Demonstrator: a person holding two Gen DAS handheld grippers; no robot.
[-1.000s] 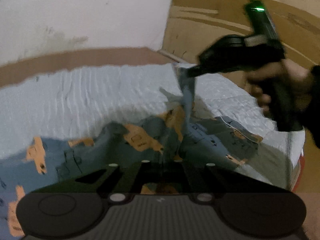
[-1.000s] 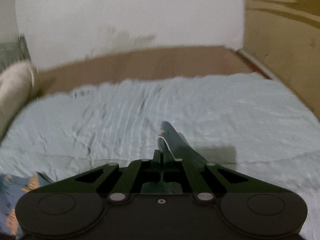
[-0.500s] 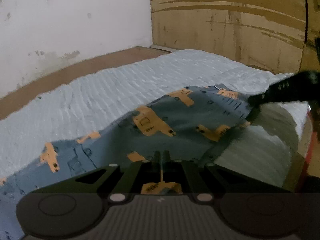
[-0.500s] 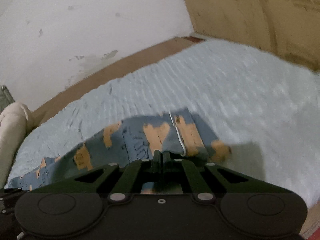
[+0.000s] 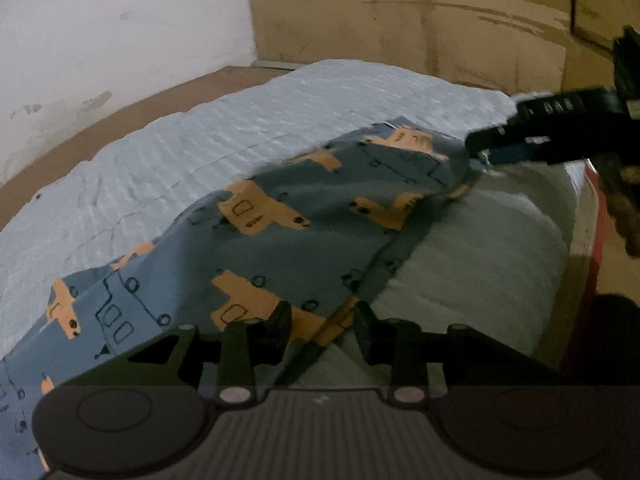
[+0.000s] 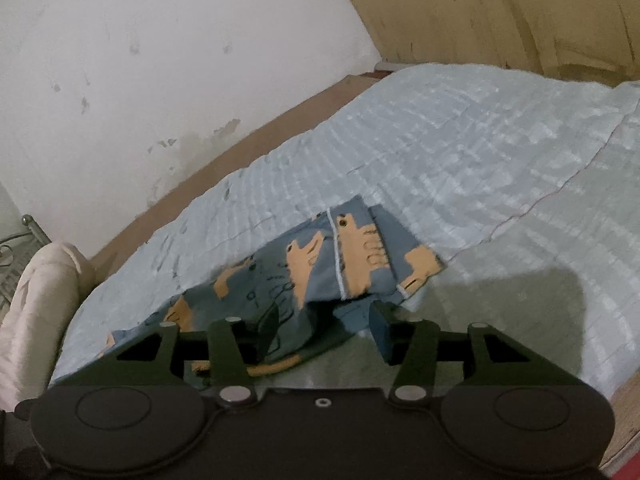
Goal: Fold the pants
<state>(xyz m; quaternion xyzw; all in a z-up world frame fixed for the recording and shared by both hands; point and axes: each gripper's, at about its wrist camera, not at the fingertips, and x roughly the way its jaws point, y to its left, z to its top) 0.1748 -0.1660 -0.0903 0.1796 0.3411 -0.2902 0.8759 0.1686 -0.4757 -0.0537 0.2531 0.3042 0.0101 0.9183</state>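
Blue-grey pants [image 5: 304,216] printed with orange trucks lie spread on the pale quilted bed [image 5: 168,168]. The left hand-held gripper [image 5: 320,330] has its fingers parted, a fabric edge lying loose between them. The right hand-held gripper [image 6: 324,326] is likewise spread wide over the pants' hem, gripping nothing.

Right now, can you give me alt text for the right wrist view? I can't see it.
The right gripper hangs open over the near edge of blue pants printed with orange vehicles, which lie crumpled on a pale quilted bedspread. A white wall and a wooden panel stand behind the bed.
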